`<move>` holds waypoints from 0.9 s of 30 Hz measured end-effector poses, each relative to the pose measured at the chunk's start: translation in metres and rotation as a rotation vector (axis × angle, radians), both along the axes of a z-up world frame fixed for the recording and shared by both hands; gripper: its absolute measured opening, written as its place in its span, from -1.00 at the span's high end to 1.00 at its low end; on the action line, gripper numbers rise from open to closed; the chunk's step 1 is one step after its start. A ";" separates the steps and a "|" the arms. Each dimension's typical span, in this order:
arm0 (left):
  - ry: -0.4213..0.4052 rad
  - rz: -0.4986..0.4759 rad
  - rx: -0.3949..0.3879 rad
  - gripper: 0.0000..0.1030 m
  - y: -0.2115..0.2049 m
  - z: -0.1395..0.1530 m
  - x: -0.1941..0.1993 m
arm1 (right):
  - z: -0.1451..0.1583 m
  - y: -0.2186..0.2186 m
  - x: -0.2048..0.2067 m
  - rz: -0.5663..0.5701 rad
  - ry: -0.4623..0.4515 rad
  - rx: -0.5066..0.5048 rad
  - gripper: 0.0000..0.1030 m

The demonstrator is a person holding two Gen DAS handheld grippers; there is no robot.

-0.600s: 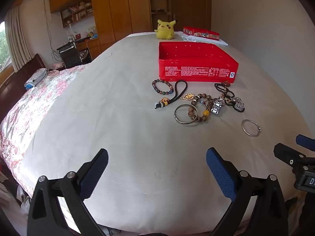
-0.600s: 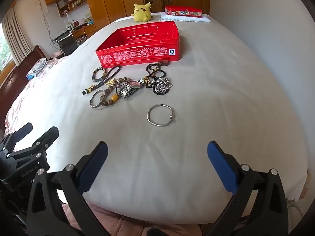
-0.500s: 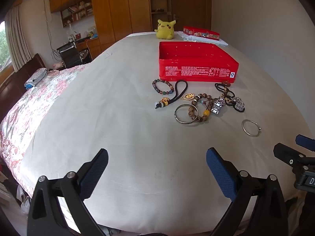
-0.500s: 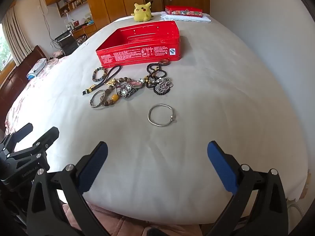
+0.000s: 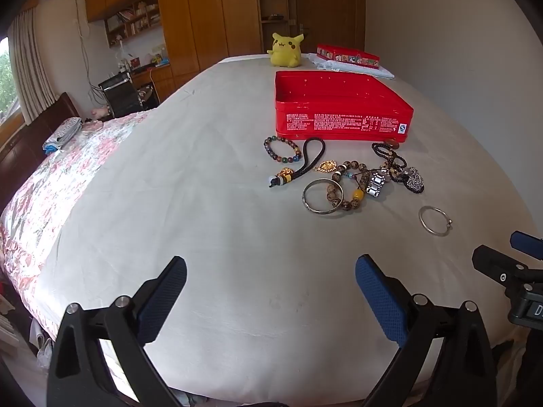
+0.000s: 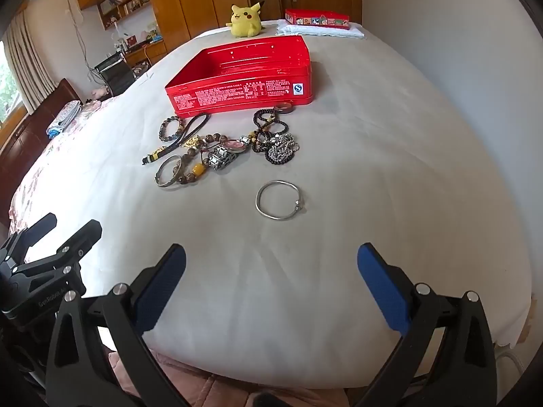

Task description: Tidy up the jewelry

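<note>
An open red tin box lies empty on the white bed sheet. In front of it lies a cluster of jewelry: a dark bead bracelet, a black cord pendant, a wide silver bangle, a brown bead bracelet, a rhinestone pendant. A thin silver bangle lies apart, nearest me. My left gripper is open and empty near the front edge. My right gripper is open and empty, just short of the thin bangle.
A yellow plush toy and a second red tin on a folded cloth sit at the far end of the bed. A floral quilt covers the left side. A wall runs along the right.
Both views have shifted very slightly; the right gripper has crept a little towards the thin silver bangle. Both grippers stay open and nothing on the bed has moved.
</note>
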State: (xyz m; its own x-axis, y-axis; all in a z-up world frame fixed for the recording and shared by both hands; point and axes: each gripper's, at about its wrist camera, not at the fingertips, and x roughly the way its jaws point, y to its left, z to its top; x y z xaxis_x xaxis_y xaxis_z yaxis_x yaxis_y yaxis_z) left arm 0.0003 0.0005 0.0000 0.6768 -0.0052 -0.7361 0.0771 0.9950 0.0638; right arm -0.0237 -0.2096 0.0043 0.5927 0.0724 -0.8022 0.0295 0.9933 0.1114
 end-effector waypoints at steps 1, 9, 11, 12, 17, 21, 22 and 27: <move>0.001 0.000 0.000 -0.93 0.000 0.000 0.000 | 0.000 0.000 0.000 0.000 0.002 0.001 -0.94; 0.000 0.001 -0.001 -0.93 0.001 0.001 -0.002 | 0.000 -0.002 0.001 -0.003 0.002 0.003 -0.94; 0.000 0.001 -0.002 -0.93 0.002 0.002 -0.002 | 0.000 -0.002 0.001 -0.003 0.002 0.003 -0.94; 0.001 0.000 0.002 -0.93 0.000 0.000 0.000 | 0.000 -0.002 0.001 -0.003 0.002 0.003 -0.94; 0.001 0.000 0.001 -0.93 0.000 0.000 0.000 | 0.000 -0.001 0.001 0.000 0.002 0.003 -0.94; 0.001 -0.001 0.002 -0.93 0.000 0.000 0.000 | 0.001 -0.002 0.000 0.001 0.001 0.004 -0.94; 0.002 -0.001 0.002 -0.93 0.000 0.000 0.000 | 0.000 -0.002 0.000 0.000 0.002 0.004 -0.94; 0.002 0.001 0.001 -0.93 0.000 0.000 0.000 | 0.000 -0.002 0.000 0.001 0.003 0.005 -0.94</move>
